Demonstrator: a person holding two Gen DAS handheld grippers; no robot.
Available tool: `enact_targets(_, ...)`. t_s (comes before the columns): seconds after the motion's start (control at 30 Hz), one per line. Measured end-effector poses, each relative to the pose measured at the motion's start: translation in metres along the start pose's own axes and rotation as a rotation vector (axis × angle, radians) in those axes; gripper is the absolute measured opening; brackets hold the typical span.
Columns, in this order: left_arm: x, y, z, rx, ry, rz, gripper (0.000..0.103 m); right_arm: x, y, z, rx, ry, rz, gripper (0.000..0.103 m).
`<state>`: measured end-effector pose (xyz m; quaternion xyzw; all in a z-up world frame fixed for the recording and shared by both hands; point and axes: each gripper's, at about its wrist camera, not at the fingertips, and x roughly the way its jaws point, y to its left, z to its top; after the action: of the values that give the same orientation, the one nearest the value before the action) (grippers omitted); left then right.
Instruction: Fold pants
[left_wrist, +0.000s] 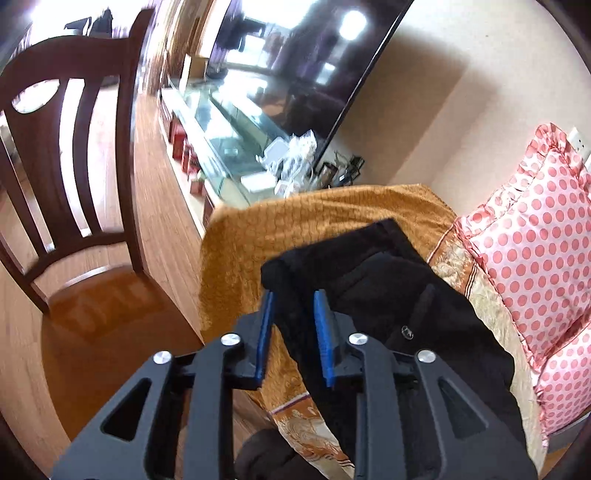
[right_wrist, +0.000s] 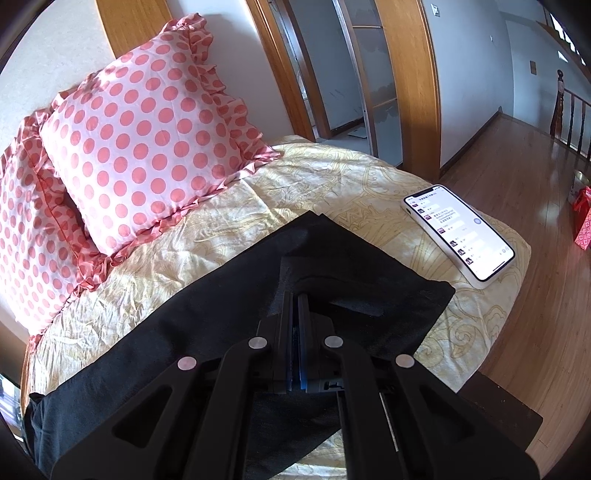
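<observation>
1. The left hand-held gripper (left_wrist: 293, 334) has its blue pads apart, with a band of the black pants (left_wrist: 388, 295) running between them.
2. The right hand-held gripper (right_wrist: 297, 314) is clamped together on the pants (right_wrist: 229, 295).
3. The pants lie on the bed (right_wrist: 332, 177), ahead of both grippers.
4. A phone (right_wrist: 460, 232) lies ahead-right of the right gripper and pillows (right_wrist: 144, 136) ahead-left.

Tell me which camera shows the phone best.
The right wrist view: the phone lies face up on the yellow bedspread, screen lit, beside the black pants. The left wrist view does not show it.
</observation>
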<state>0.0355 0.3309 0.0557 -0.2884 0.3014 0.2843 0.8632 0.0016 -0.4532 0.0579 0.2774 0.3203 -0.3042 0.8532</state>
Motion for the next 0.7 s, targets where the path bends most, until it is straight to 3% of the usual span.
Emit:
enact_targets(0.03,-0.013,-0.007,0.001,0.037,-0.057,0.015,0.053,0.001,-0.001,0.0,0.001,0.002,0.002,0.002)
enact_targets(0.1,-0.036,-0.026,-0.001,0.11,-0.131,-0.003,0.059,0.002,-0.002,0.0,0.003,0.007,0.005,0.002)
enact_targets(0.17,-0.051,-0.054,-0.008,0.203,-0.137,-0.08,0.062,0.001,-0.004,0.001,0.011,0.009,0.012,0.002)
enact_targets(0.3,-0.054,-0.112,-0.039,0.361,-0.02,-0.291,0.067,-0.011,-0.013,0.0,0.024,-0.016,0.033,0.002)
enact_targets(0.43,-0.044,-0.165,-0.082,0.501,0.109,-0.441,0.067,-0.028,-0.022,-0.009,-0.001,-0.057,0.03,0.002)
enact_targets(0.53,-0.035,-0.187,-0.107,0.582,0.187,-0.5,0.067,-0.011,-0.035,-0.02,-0.008,0.047,-0.004,0.003)
enact_targets(0.63,-0.027,-0.202,-0.13,0.652,0.263,-0.532,0.067,0.0,-0.054,-0.029,0.056,0.151,0.022,0.003)
enact_targets(0.7,-0.023,-0.204,-0.14,0.678,0.3,-0.551,0.067,-0.005,-0.062,-0.032,0.09,0.173,0.032,0.005)
